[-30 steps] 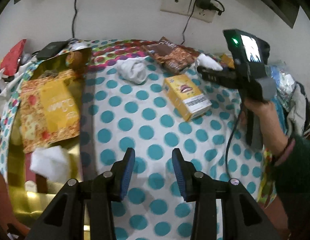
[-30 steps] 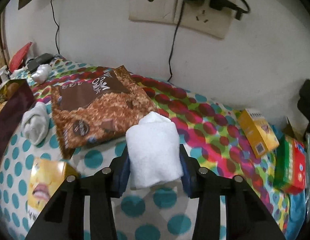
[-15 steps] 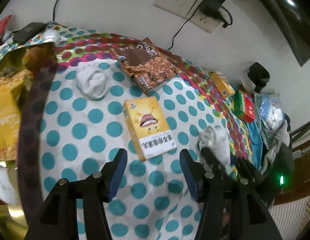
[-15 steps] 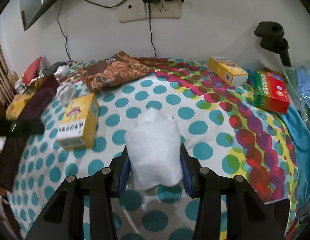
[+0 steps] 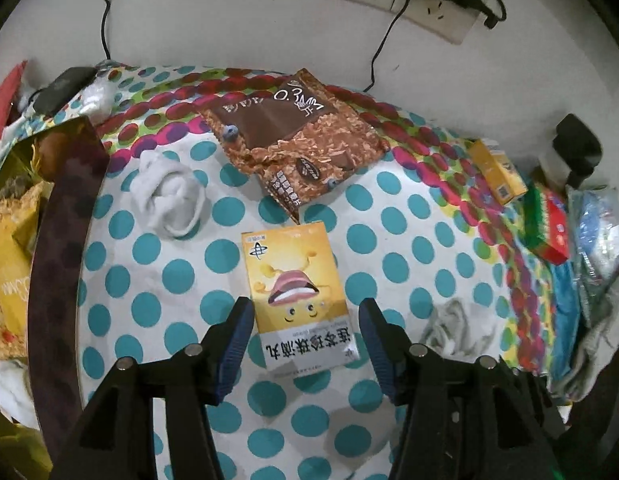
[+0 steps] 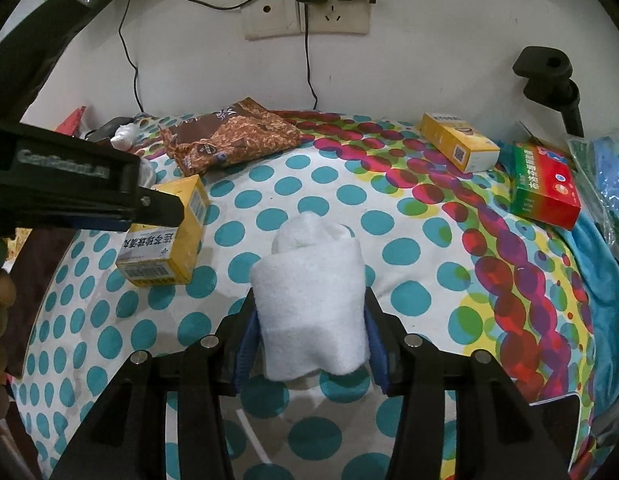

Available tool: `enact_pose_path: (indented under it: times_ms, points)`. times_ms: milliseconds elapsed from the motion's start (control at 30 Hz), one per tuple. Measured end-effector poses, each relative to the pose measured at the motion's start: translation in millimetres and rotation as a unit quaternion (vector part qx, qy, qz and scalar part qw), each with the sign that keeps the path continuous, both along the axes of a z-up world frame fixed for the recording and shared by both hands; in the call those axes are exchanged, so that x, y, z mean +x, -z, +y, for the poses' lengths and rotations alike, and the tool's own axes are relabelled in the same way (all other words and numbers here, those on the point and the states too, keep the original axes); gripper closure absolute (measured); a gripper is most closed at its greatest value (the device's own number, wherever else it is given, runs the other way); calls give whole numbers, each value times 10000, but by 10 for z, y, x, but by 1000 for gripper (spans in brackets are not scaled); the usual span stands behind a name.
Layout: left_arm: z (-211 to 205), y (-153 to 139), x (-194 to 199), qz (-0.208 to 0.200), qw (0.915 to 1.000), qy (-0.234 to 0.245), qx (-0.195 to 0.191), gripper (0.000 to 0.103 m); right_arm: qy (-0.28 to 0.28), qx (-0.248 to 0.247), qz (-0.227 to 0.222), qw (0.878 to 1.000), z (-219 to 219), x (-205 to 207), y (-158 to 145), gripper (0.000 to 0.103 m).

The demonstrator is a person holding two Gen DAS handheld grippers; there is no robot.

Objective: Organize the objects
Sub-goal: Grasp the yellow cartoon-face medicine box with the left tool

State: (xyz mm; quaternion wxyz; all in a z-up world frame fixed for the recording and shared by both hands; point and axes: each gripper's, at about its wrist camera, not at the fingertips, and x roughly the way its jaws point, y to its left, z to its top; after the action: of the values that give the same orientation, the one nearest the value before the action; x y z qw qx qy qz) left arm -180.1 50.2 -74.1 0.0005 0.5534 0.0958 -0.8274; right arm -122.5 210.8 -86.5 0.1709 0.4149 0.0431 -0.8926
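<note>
Polka-dot surface (image 5: pixel 157 272) is still holding loose items. Left hand-held gripper (image 5: pixel 305 344) is straddling the yellow medicine box (image 5: pixel 295 292), jaws wide, not gripping; right hand-held gripper (image 6: pixel 309 344) is easing open around the rolled white towel (image 6: pixel 309 312). Most sorting seems left.

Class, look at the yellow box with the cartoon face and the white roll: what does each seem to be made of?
Yellow box: likely printed cardboard with a smooth finish; crisp edges, flat faces. White roll: probably soft fabric, matte and fuzzy, with rounded folds.
</note>
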Motion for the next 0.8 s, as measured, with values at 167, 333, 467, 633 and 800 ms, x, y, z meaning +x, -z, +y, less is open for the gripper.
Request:
enact_pose_path:
  times_ms: [167, 333, 467, 633, 800]
  points:
    - [34, 124, -66, -153, 9997, -47, -197, 46, -20, -31, -16, 10000, -10, -4, 9, 54]
    - [63, 184, -86, -178, 9994, -26, -279, 46, 15, -60, -46, 10000, -5, -8, 17, 54]
    - [42, 201, -40, -63, 9998, 43, -192, 46, -5, -43, -46, 10000, -8, -9, 22, 51]
    - [7, 222, -20, 49, 9999, 113, -29, 46, 7, -49, -53, 10000, -22, -10, 24, 50]
    - [53, 213, 15, 238, 9989, 301, -252, 48, -11, -21, -50, 10000, -27, -16, 27, 48]
